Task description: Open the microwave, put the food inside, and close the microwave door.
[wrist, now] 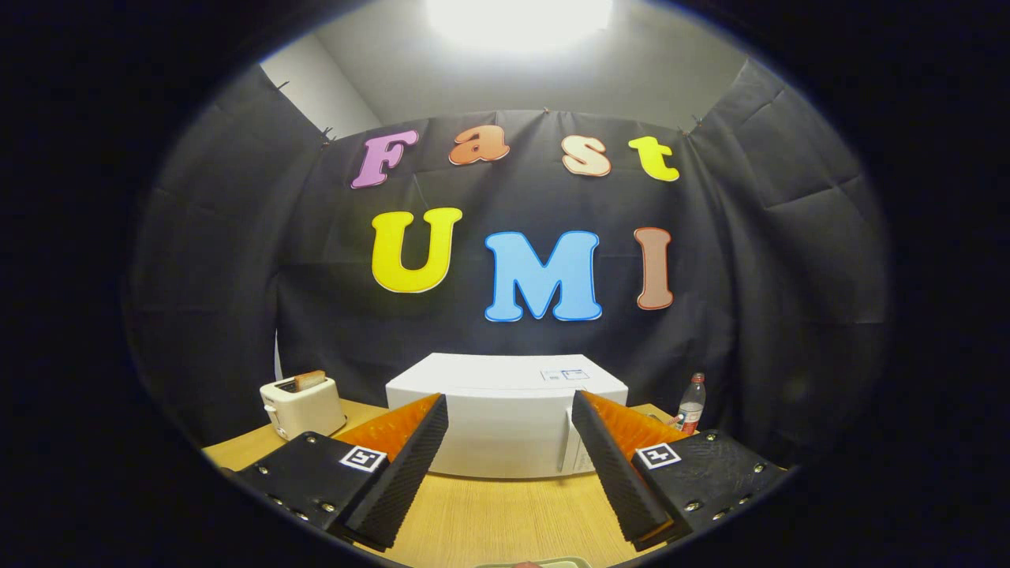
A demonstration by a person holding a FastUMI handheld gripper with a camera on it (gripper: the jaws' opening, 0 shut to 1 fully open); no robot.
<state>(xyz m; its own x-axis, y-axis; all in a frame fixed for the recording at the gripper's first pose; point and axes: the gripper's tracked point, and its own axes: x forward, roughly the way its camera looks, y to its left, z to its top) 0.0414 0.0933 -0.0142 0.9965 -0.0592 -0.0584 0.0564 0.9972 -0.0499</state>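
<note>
Fingers (432,442) of the gripper (509,406) were spread wide, holding nothing, over the wooden table (505,513).
White microwave (505,426) sat just beyond them, door shut, framed between the tips. Left of it stood a white toaster (302,406) with a bread slice (309,380) in its slot; right, a clear bottle (691,404) with a red cap. Nothing blocked the way to the microwave.

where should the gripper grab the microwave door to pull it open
The microwave stands shut, facing the open gripper. A vertical line near its front's right side looks like the door's free edge, so likely grip there, coming straight from the front. No handle is clear enough to tell.
</note>
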